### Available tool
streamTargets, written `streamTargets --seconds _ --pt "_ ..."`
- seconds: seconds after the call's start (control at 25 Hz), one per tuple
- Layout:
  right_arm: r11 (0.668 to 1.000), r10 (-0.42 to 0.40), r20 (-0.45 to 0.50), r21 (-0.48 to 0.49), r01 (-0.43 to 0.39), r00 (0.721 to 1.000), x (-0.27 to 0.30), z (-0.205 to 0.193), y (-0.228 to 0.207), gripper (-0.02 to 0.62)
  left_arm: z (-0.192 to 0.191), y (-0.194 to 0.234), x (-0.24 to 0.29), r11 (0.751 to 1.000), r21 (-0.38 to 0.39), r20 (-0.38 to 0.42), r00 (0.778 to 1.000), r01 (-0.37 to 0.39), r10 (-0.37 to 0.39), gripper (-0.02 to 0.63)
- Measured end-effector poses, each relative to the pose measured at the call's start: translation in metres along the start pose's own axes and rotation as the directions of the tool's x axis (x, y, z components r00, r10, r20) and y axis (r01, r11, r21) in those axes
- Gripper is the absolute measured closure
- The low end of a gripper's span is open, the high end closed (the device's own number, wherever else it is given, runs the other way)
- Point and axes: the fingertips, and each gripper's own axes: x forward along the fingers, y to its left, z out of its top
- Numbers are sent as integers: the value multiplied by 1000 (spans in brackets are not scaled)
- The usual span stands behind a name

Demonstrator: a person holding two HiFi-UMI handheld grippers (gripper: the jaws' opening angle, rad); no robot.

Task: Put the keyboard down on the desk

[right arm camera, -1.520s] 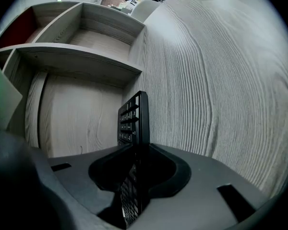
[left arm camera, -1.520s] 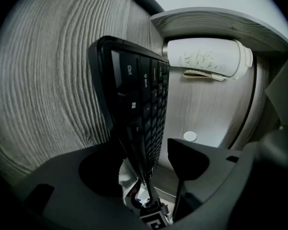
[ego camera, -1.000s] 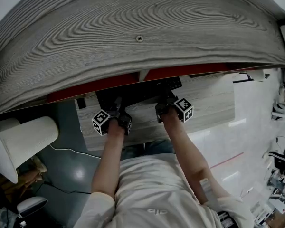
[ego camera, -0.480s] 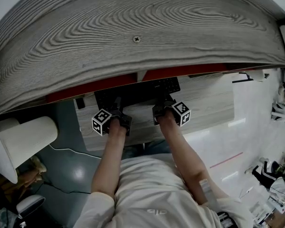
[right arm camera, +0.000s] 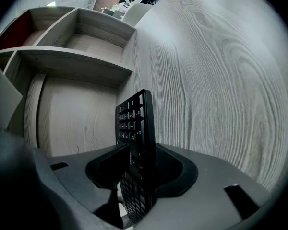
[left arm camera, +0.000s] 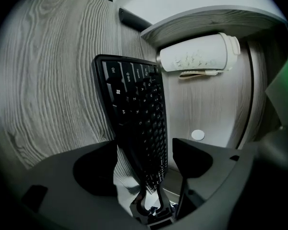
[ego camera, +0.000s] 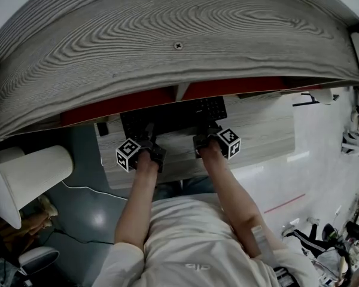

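Note:
The black keyboard (ego camera: pixel 173 115) lies flat on the grey wood desk (ego camera: pixel 257 130), partly under the shelf board. My left gripper (ego camera: pixel 148 130) is at its near-left edge. In the left gripper view the keyboard (left arm camera: pixel 139 114) stands between the wide-open jaws of the left gripper (left arm camera: pixel 146 147), with a clear gap on the right side. My right gripper (ego camera: pixel 208 127) is at the keyboard's near-right end. In the right gripper view the right gripper (right arm camera: pixel 139 150) still closes both jaws against the keyboard (right arm camera: pixel 134 119), though they are opening.
A wide wood-grain shelf board (ego camera: pixel 179 58) overhangs the back of the desk, with a red panel (ego camera: pixel 125 103) under it. A white lidded cup (left arm camera: pixel 199 56) lies on its side beneath the shelf, with a small white disc (left arm camera: pixel 198 134) near it. Open shelf compartments (right arm camera: pixel 81 42) rise at the right end.
Both grippers have drawn back a little toward the desk's near edge. The keyboard stays flat on the desk.

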Motion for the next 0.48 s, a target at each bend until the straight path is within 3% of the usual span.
streamTargets --seconds 0.48 --pt "990 -111 -96 -99 101 989 -16 -12 -7 301 1 -3 -26 998 12 -15 998 60 -60 250"
